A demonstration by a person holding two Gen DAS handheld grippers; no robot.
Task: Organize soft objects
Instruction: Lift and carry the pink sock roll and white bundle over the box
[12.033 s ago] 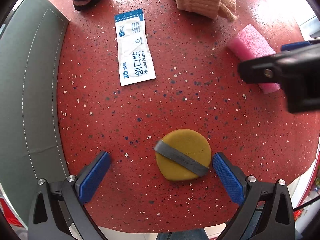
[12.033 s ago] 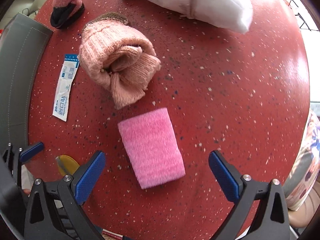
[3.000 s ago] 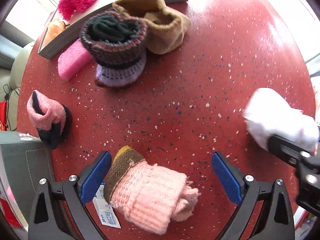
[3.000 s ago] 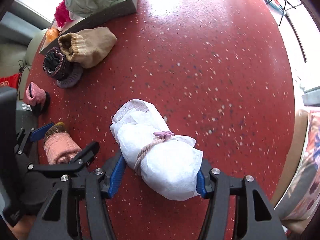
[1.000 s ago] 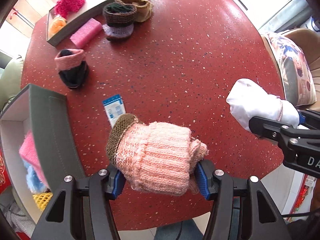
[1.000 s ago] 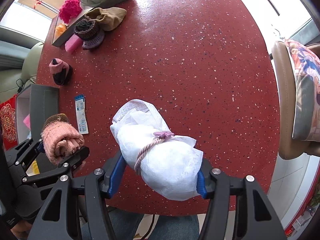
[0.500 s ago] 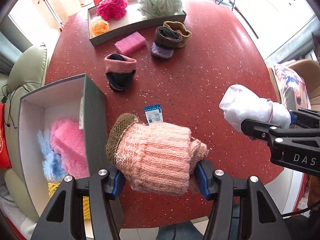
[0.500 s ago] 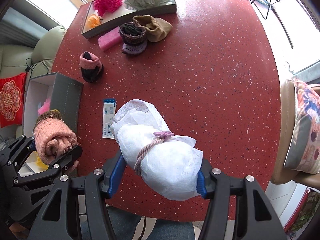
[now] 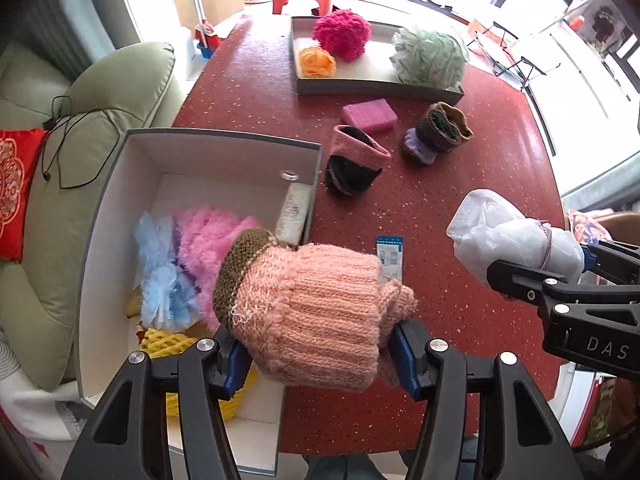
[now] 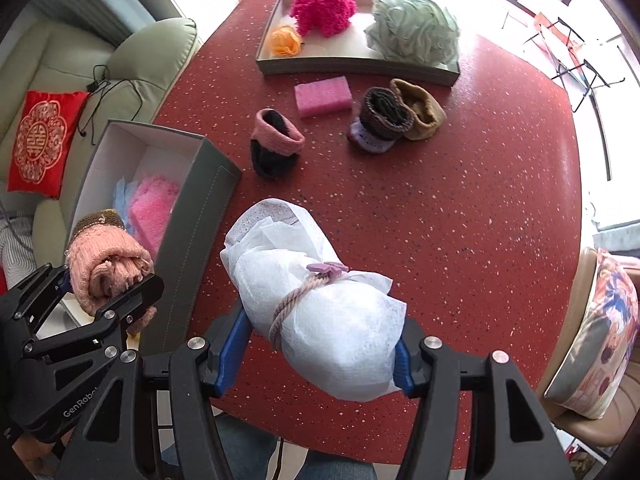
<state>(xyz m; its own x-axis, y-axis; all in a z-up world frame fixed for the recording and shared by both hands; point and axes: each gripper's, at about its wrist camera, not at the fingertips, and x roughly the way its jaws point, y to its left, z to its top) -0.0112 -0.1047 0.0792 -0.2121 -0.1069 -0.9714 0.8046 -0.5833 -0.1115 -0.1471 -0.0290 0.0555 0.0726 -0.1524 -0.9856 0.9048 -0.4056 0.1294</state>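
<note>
Carrying the pink knitted roll (image 9: 316,312) away from the red bench (image 9: 460,184), the left claw (image 9: 320,354) now hangs at the near edge of the grey box (image 9: 216,144), its blue pads pressed tight into the wool. Half a second ago the box lay well to the left; in the left wrist view it now sits almost under the roll, with pink, blue and yellow fluffy things already inside. That suggests the roll is about to be dropped in, so this piece is nearly sorted. On the bench beside the box lies a small blue-and-white packet (image 9: 390,258); its print is too small to read here. The other tool at the right edge bears the letters "DAS", the rest cut off. The white wrapped bundle (image 9: 516,240) shows there too, held off the bench.

In the right wrist view the right claw (image 10: 320,354) is closed firmly on that white wrapped bundle (image 10: 320,312), tied round with a mauve cord, and it has risen with the left arm, for the bench looks farther off than a second ago. It hovers over the near bench edge, just right of the box wall (image 10: 200,240). The left tool's frame reads "GenRobo", partly hidden. Left on the bench are three rolled socks and a pink sponge (image 10: 322,98) before the far tray (image 10: 356,66).
</note>
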